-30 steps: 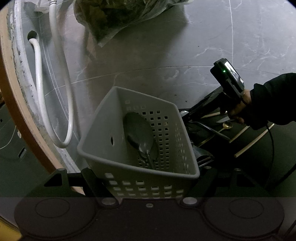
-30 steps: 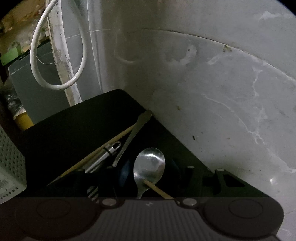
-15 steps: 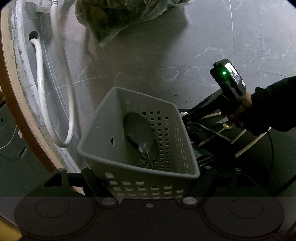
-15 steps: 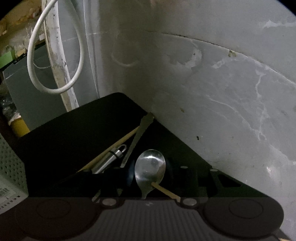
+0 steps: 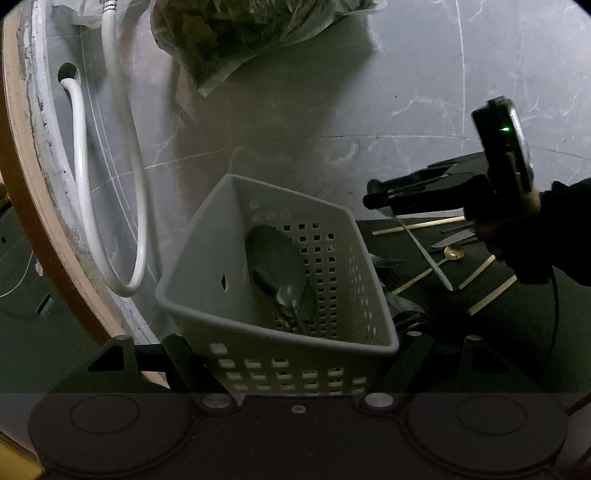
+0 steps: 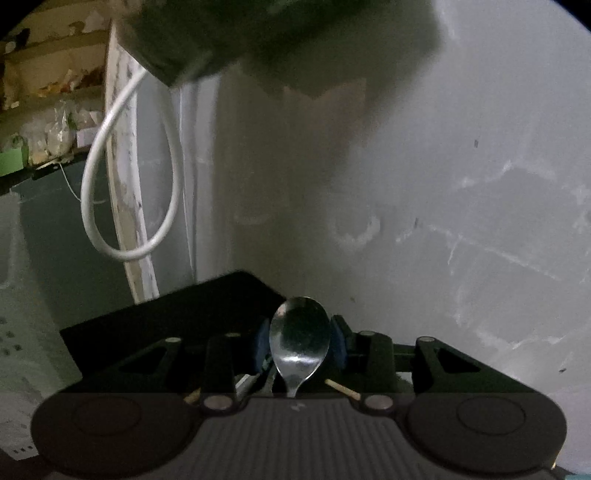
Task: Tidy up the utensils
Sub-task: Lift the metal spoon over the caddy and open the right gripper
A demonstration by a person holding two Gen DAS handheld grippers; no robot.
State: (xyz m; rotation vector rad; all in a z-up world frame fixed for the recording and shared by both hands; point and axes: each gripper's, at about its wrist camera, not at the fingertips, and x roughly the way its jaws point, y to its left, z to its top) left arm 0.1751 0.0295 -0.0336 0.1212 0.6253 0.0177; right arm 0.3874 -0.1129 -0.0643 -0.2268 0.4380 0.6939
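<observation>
My left gripper (image 5: 291, 354) is shut on a white perforated basket (image 5: 207, 280), one finger against each side wall. Dark metal spoons (image 5: 277, 266) lie inside the basket. To the right, above the black mat (image 5: 517, 332), a person's hand holds my right gripper (image 5: 373, 195), shut on a silver spoon (image 5: 424, 251) whose handle hangs down clear of the mat. In the right wrist view the silver spoon's bowl (image 6: 300, 336) sits pinched between the blue pads of my right gripper (image 6: 300, 343).
On the mat lie several wooden chopsticks (image 5: 417, 226), a small gold spoon (image 5: 453, 253), a knife (image 5: 452, 240) and a fork (image 5: 388, 262). A white hose (image 5: 83, 206) loops at the left wall. A plastic bag of greens (image 5: 240, 33) lies on the grey marble floor behind.
My right gripper has closed on the silver spoon, lifted it off the mat and tipped upward, towards the basket. The left gripper and the basket have stayed where they were.
</observation>
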